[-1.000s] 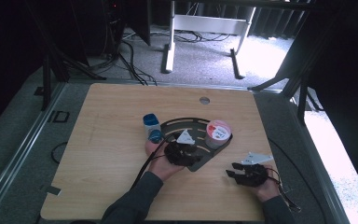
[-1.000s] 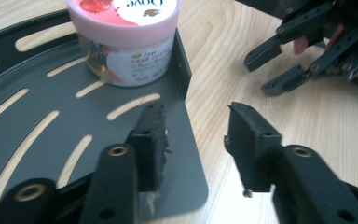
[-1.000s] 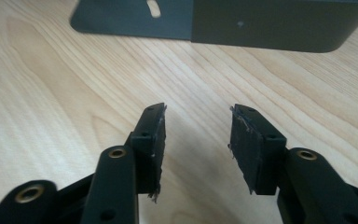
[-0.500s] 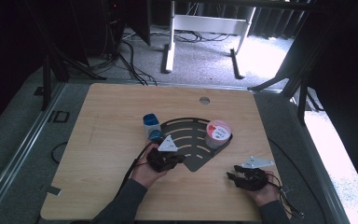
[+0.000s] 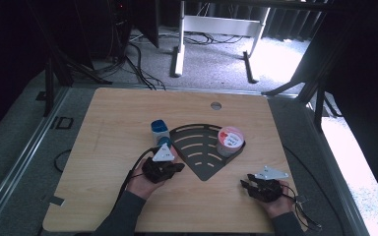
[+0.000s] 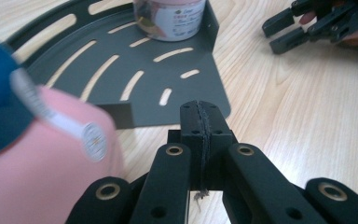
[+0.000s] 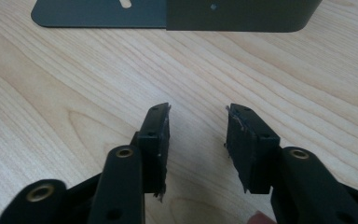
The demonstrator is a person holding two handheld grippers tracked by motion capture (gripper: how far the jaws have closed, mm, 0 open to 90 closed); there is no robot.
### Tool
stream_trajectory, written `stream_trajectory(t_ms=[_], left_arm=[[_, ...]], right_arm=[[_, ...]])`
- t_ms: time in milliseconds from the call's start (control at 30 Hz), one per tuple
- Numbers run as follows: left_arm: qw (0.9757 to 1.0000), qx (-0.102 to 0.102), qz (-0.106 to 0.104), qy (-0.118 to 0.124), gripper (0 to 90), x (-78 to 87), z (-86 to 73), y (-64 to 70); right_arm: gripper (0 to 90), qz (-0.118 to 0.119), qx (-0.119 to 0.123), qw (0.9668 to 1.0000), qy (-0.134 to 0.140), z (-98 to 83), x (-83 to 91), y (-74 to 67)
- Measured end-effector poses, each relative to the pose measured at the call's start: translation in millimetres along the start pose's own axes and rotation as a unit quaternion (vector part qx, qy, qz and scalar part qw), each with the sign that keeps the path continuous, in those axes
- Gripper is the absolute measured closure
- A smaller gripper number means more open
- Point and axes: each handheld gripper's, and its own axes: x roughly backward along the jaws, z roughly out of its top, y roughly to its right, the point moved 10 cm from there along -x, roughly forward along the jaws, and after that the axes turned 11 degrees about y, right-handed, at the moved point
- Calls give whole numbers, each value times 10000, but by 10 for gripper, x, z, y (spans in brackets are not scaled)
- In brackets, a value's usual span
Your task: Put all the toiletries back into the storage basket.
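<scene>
A dark slotted fan-shaped tray (image 5: pixel 202 156) lies mid-table, with a pink-lidded jar (image 5: pixel 230 140) standing in its right corner. Two blue-capped containers (image 5: pixel 160 129) stand just left of the tray. My left gripper (image 5: pixel 178 167) rests on the table at the tray's left edge, jaws shut with nothing between them (image 6: pixel 200 109). A blurred pink container with a blue cap (image 6: pixel 51 163) is close beside it. My right gripper (image 5: pixel 244 185) lies near the front right. Its jaws (image 7: pixel 198 116) are open, have just been closing, and hold nothing.
The tray's upright wall (image 7: pixel 237 14) stands a short way ahead of the right gripper. A round grommet hole (image 5: pixel 216 105) sits near the table's far edge. Bare wood stretches along the left side and the far half of the table.
My left hand has slid left, off the tray to its left edge, and its jaws have closed empty. The right hand has stayed put, its jaws narrowing slightly.
</scene>
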Motion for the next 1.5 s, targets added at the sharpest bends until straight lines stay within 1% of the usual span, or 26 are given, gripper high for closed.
stream_trajectory(t_ms=[33,100,233,433,567,700,767,1033,1200,1300,1467,1500], left_arm=[[10000,-46,26,-19,897,24,-10,-21],[10000,-20,59,33,897,77,-7,-51],[9998,-78,145,83,897,179,13,-97],[9995,-80,250,150,898,315,23,-186],[9991,-80,373,164,899,384,20,-262],[9986,9,470,242,899,447,28,-335],[9980,54,560,292,899,493,36,-385],[9957,97,827,403,899,629,76,-541],[9933,78,1024,524,899,698,142,-619],[9922,91,1088,605,899,728,180,-651],[9916,30,1114,652,899,739,221,-666],[9917,24,1082,687,899,731,244,-658]], right_arm=[[606,12,-11,10000,1,0,-1,-2],[623,31,-13,10000,6,-1,-1,-7],[706,133,26,9999,14,-3,4,-31],[839,275,24,9996,29,-4,4,-68],[894,301,39,9995,31,-4,3,-77],[898,324,40,9995,23,-6,6,-74],[897,334,5,9994,26,-7,6,-75],[896,355,18,9994,38,-11,11,-72],[896,380,5,9993,47,-11,11,-71],[894,389,-3,9992,49,-13,14,-73],[885,403,2,9992,55,-15,17,-78],[884,408,1,9992,58,-15,18,-79]])
